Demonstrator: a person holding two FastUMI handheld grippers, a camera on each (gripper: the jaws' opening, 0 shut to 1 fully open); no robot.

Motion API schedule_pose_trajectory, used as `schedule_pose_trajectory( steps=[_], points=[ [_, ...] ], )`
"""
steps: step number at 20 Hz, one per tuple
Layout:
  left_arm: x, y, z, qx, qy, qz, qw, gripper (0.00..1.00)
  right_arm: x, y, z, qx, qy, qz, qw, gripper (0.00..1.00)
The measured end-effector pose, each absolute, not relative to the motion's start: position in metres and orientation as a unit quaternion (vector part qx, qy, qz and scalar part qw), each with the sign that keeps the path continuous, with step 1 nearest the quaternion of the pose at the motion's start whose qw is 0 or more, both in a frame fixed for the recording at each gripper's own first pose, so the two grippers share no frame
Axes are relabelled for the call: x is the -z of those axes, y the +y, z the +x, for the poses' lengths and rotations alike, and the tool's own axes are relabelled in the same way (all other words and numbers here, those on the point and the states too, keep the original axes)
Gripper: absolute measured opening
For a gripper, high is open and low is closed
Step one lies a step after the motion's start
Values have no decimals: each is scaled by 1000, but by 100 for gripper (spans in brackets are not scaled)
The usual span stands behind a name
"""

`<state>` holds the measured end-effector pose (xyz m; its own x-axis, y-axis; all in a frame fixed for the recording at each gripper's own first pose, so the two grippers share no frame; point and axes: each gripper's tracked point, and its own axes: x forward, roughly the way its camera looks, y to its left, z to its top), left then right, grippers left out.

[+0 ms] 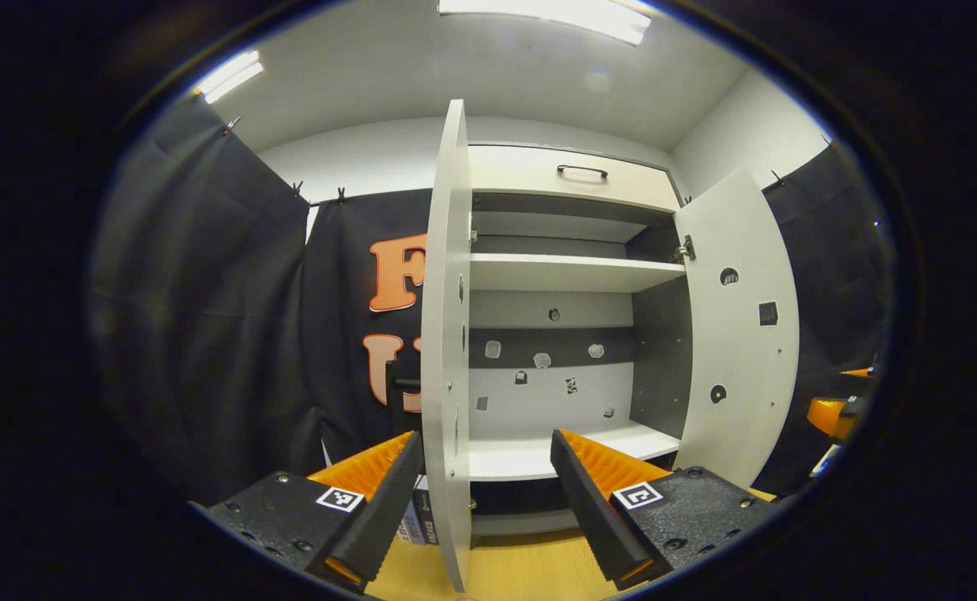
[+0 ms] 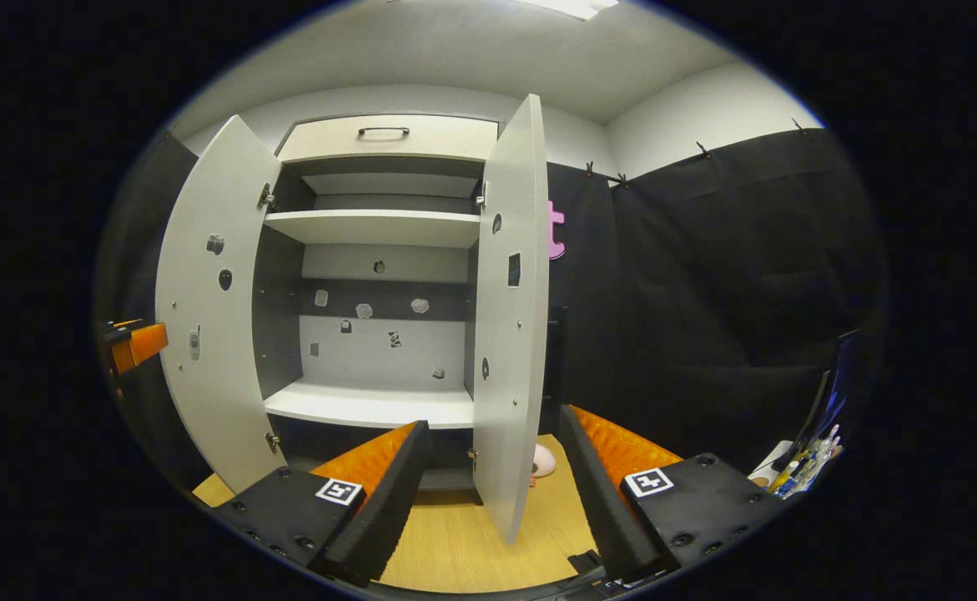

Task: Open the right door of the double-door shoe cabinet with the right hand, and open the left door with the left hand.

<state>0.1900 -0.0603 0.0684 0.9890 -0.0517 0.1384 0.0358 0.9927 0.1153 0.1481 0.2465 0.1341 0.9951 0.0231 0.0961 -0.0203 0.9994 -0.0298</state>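
Both cabinet doors (image 1: pixel 446 334) open, writing illegible

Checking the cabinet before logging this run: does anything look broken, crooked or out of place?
Nothing stands out. The left door and right door hang open and straight, and the shelves sit level and bare.

A recording booth is showing here: black cloth (image 2: pixel 730 275) is hanging clipped along white walls (image 2: pixel 688 108), ceiling strip lights (image 1: pixel 229 75) are glowing, and a shoe cabinet (image 1: pixel 571 271) is standing on wood flooring (image 2: pixel 463 542).
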Motion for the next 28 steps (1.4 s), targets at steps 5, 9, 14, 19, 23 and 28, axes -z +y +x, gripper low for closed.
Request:
schedule_pose_trajectory(
  steps=[5, 9, 14, 19, 23, 28],
  points=[
    [-68, -56, 190, 14, -70, 59, 996, 93, -134, 247, 149, -14, -47, -15, 999, 99],
    [-69, -55, 190, 12, -73, 56, 996, 93, -135, 250, 149, -19, -48, -13, 999, 99],
    [-68, -53, 190, 7, -73, 53, 996, 93, -135, 255, 148, -22, -47, -14, 999, 99],
    [-67, -55, 190, 8, -71, 44, 996, 93, -132, 255, 148, -20, -44, -15, 999, 94],
    [-68, -58, 193, 15, -74, 43, 996, 93, -130, 254, 148, -16, -42, -15, 999, 94],
    [-67, -65, 195, 25, -76, 34, 996, 93, -131, 243, 148, -4, -43, -15, 999, 94]
  ],
)
